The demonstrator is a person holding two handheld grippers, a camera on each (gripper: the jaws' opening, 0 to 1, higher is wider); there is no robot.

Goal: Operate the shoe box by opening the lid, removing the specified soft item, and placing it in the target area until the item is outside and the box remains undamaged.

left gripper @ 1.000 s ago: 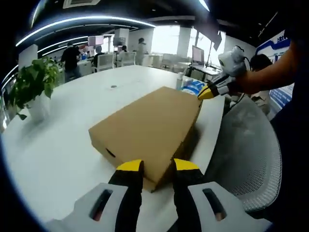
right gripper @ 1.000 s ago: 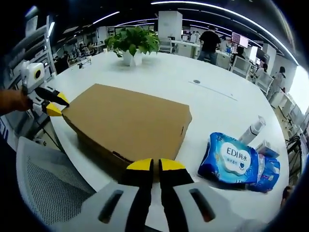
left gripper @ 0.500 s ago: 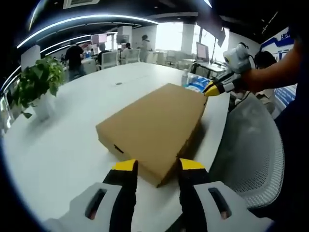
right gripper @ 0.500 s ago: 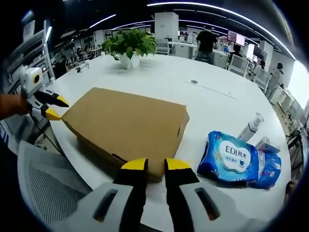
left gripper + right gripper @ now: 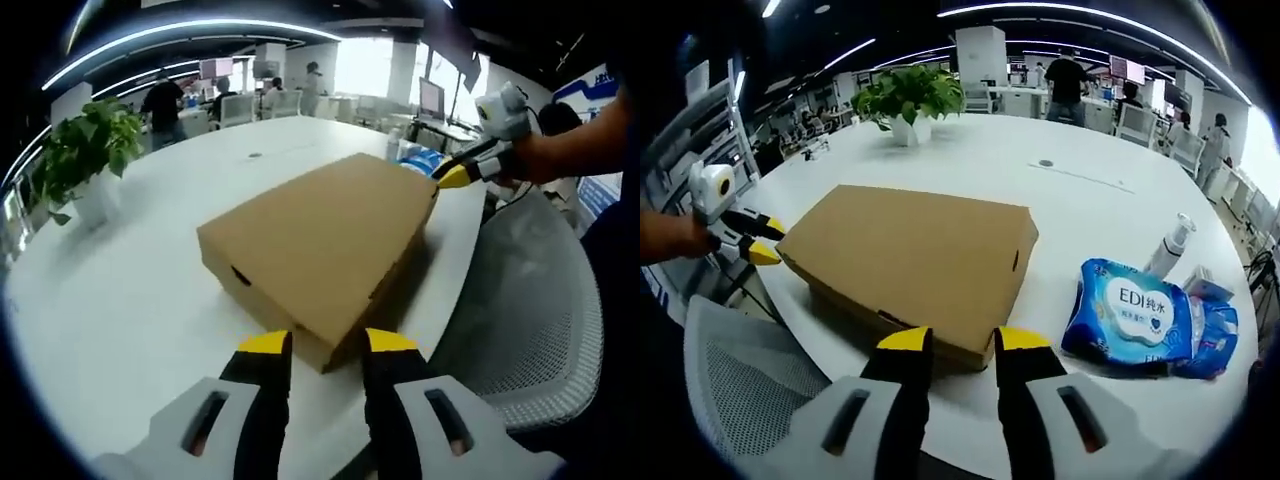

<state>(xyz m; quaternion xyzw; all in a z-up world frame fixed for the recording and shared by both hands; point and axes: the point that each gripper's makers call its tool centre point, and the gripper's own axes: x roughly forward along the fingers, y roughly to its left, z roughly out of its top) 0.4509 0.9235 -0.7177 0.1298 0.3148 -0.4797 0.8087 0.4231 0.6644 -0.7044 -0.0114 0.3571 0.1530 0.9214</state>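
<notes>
Both tongs are standing with their jaws parted and holding nothing: the left gripper (image 5: pixel 326 343) is waiting just before one short end of the shoe box (image 5: pixel 318 245), and the right gripper (image 5: pixel 963 339) is waiting at the opposite end. In the right gripper view the left one is appearing at 9 o'clock, its yellow tips open beside the box corner. The box is lying closed and flat on the white table (image 5: pixel 980 165), close to the edge where a mesh chair (image 5: pixel 525 320) is standing. A blue pack of wipes (image 5: pixel 1130 315) is lying at 3 o'clock from the box in the right gripper view, and a potted plant (image 5: pixel 908 95) is standing far behind at 12 o'clock. I judge the cardboard to be light and stiff but easy to dent, so the lid should be lifted by its thin front edge, gently. The soft item inside is hidden; probably it will sag when pinched.
</notes>
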